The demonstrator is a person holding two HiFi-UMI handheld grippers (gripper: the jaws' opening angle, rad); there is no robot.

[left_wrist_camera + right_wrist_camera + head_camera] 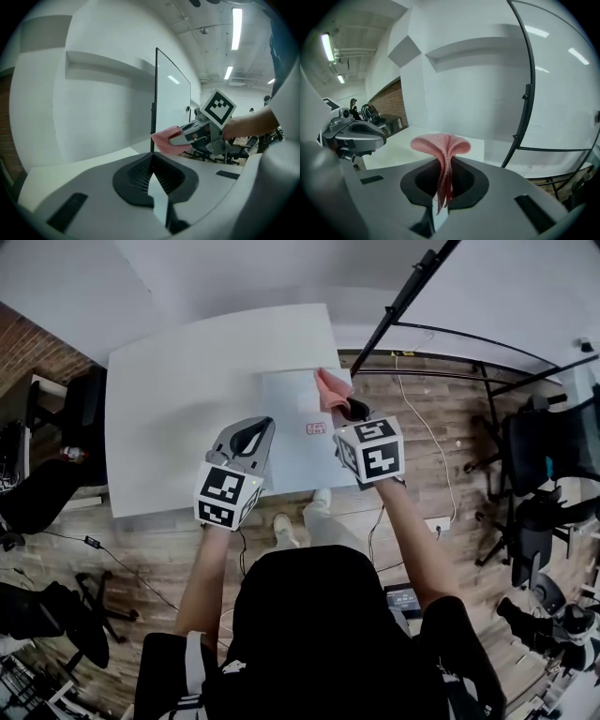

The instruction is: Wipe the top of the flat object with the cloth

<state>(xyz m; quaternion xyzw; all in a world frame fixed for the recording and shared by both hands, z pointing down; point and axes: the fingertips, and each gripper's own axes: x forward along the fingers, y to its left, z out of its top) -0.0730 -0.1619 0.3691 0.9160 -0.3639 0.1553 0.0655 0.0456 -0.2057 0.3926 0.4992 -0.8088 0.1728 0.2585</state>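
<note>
A pale flat sheet (291, 399) lies on the white table (178, 409) near its right edge, with a small red label (316, 428) on it. My right gripper (349, 409) (443, 187) is shut on a pink ribbed cloth (332, 389) (440, 143) that fans out above its jaws, at the sheet's far right corner. My left gripper (266, 424) (152, 176) is shut, its tip at the sheet's left edge. I cannot tell whether it touches the sheet. The left gripper view shows the cloth (164, 137) in the right gripper (176, 139).
A black metal frame (403, 296) slants up beyond the table's right side. Office chairs (553, 456) stand on the wooden floor at right. The person's shoes (286, 526) show by the table's near edge. A brick wall and dark gear sit at left.
</note>
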